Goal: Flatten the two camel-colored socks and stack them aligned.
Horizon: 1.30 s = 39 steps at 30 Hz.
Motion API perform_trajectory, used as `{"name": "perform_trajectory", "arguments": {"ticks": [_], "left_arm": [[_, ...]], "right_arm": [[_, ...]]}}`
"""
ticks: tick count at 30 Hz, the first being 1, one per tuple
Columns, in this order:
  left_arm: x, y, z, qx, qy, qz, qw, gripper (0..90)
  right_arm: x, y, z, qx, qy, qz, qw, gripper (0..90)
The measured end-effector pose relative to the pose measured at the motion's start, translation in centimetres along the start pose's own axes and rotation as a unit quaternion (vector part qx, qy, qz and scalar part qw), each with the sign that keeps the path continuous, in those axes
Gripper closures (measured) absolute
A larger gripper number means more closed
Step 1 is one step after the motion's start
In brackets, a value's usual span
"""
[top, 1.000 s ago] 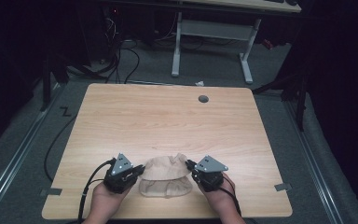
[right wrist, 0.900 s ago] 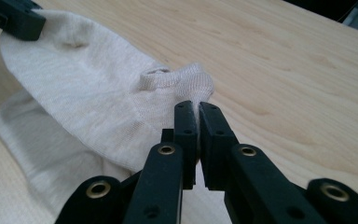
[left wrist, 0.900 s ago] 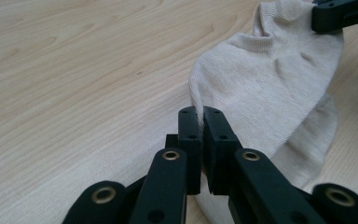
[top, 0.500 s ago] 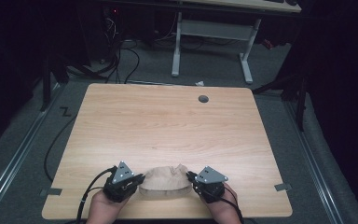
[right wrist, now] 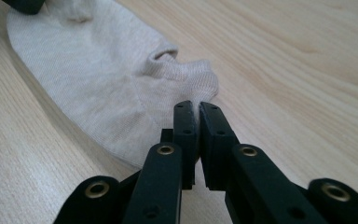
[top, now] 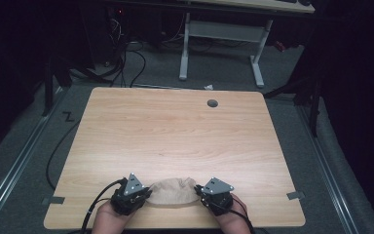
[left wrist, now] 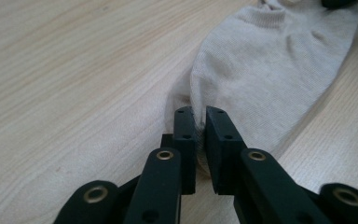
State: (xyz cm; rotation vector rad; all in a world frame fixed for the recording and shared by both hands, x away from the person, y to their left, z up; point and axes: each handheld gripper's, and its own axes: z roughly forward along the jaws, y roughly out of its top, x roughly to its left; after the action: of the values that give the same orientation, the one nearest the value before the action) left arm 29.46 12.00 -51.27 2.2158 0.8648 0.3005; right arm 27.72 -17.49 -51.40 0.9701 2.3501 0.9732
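Two tongs pinch one beige sock (top: 174,192) at the near edge of the wooden counter (top: 175,131).

Left tongs (left wrist: 201,122) hold one end of the sock between nearly closed jaws that have just been opening a little, with cloth between them. Right tongs (right wrist: 196,116) pinch the ribbed cuff end, jaws close together on the fabric. Between both tongs the sock lies flat on the counter, and the hands (top: 111,222) come from the bottom.

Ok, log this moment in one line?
left gripper: pinching sock edge, jaws just easing | right gripper: pinching other end | sock flat on table near front edge
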Motion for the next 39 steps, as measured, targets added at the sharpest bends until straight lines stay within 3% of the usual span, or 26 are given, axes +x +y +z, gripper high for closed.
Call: {"name": "perform_trajectory", "arguments": {"ticks": [9, 10, 14, 15, 18, 21, 28, 31, 34, 35, 36, 39], "left_arm": [[0.1, 0.0, 0.2, -0.001, 0.002, -0.004, 1.0000, 69.5], [-0.1, 0.0, 0.2, -0.007, -0.003, -0.022, 0.9997, 67.8], [0.1, 0.1, 0.1, -0.011, -0.010, -0.025, 0.9996, 61.5], [0.4, 0.2, 0.1, -0.016, -0.019, -0.026, 0.9994, 60.0], [0.6, 0.6, 0.3, -0.022, -0.016, -0.023, 0.9994, 56.0], [0.9, 0.7, 0.6, -0.025, -0.028, -0.039, 0.9985, 53.0], [1.8, 1.1, 0.5, -0.041, -0.026, -0.048, 0.9977, 49.4], [3.1, 1.5, 0.1, -0.051, -0.022, -0.075, 0.9956, 48.1], [4.2, 2.0, -0.3, -0.059, -0.018, -0.089, 0.9941, 46.9], [5.3, 2.2, -0.6, -0.073, -0.010, -0.100, 0.9923, 46.7], [5.3, 2.2, -0.6, -0.073, -0.010, -0.100, 0.9923, 46.4], [7.7, 2.6, -0.6, -0.083, 0.003, -0.116, 0.9898, 44.8]], "right_arm": [[-0.1, -0.2, 0.4, 0.012, 0.002, 0.006, 0.9999, 79.4], [-0.1, -0.2, 0.4, 0.011, 0.003, 0.006, 0.9999, 78.3], [-0.2, -0.2, 0.3, 0.005, 0.001, 0.012, 0.9999, 69.7], [-0.3, -0.2, 0.2, 0.001, 0.002, 0.019, 0.9998, 67.9], [-0.7, -0.1, 0.0, -0.011, 0.000, 0.034, 0.9994, 63.6], [-1.2, -0.2, -0.1, -0.018, 0.001, 0.050, 0.9986, 60.9], [-2.7, -0.3, -0.6, -0.039, -0.008, 0.079, 0.9961, 55.9], [-3.7, -0.2, -0.6, -0.044, -0.017, 0.092, 0.9946, 54.5], [-4.6, 0.4, -0.7, -0.046, -0.026, 0.092, 0.9944, 53.3], [-4.9, 0.6, -0.7, -0.048, -0.031, 0.087, 0.9946, 53.1], [-4.9, 0.6, -0.7, -0.048, -0.031, 0.087, 0.9946, 53.1], [-6.6, 1.7, -0.3, -0.056, -0.046, 0.086, 0.9936, 52.0]]}}
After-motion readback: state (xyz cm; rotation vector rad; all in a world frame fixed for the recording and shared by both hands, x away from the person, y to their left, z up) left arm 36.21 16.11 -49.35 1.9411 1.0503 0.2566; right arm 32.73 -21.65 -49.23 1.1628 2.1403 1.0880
